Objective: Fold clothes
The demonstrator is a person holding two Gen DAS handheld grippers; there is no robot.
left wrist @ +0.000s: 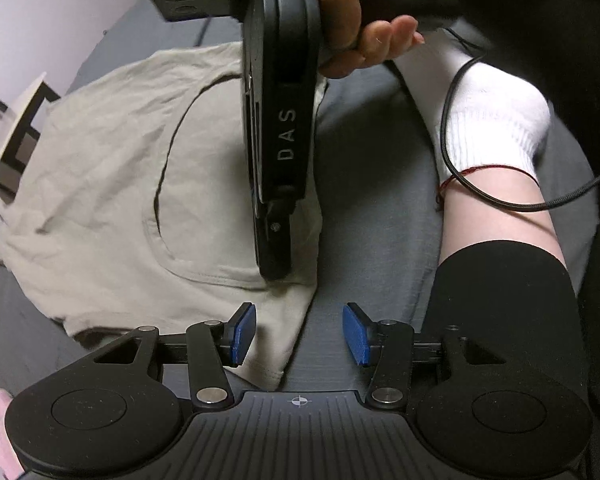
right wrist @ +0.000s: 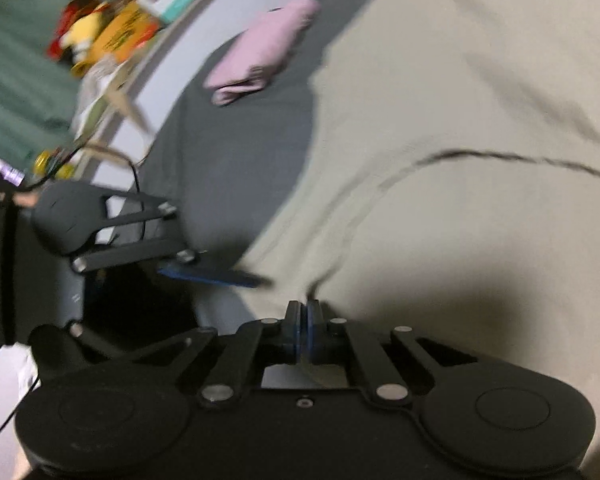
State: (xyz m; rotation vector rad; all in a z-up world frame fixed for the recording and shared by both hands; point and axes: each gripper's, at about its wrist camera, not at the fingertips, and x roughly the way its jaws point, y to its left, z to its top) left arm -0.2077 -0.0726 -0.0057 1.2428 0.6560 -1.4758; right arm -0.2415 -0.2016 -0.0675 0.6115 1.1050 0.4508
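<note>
Beige garment (left wrist: 112,184): spread with wrinkles over the grey sheet (left wrist: 371,184); its curved neckline seam shows near the middle, and one corner hangs toward the left gripper.
Left gripper (left wrist: 299,334): blue pads (left wrist: 243,334) spread wide apart, nothing between them; one pad sits over the garment's corner, the other over bare sheet beside it. Whether they touch the cloth, I cannot tell.
Right gripper (right wrist: 303,322): its pads are pressed together, with a ridge of the beige garment (right wrist: 439,160) rising just at the tips; it looks to be pinching the cloth there, though the picture is blurred.
Hand (left wrist: 359,36): wrapped round the right gripper's black handle, above the garment.
Leg (left wrist: 495,216): lying on the sheet beside the garment, in a white sock (left wrist: 495,120), with a red thread at the ankle and a black cable (left wrist: 447,136) draped across it.
Pink cloth (right wrist: 260,52): folded, on the sheet, well apart from the beige garment's far edge.
</note>
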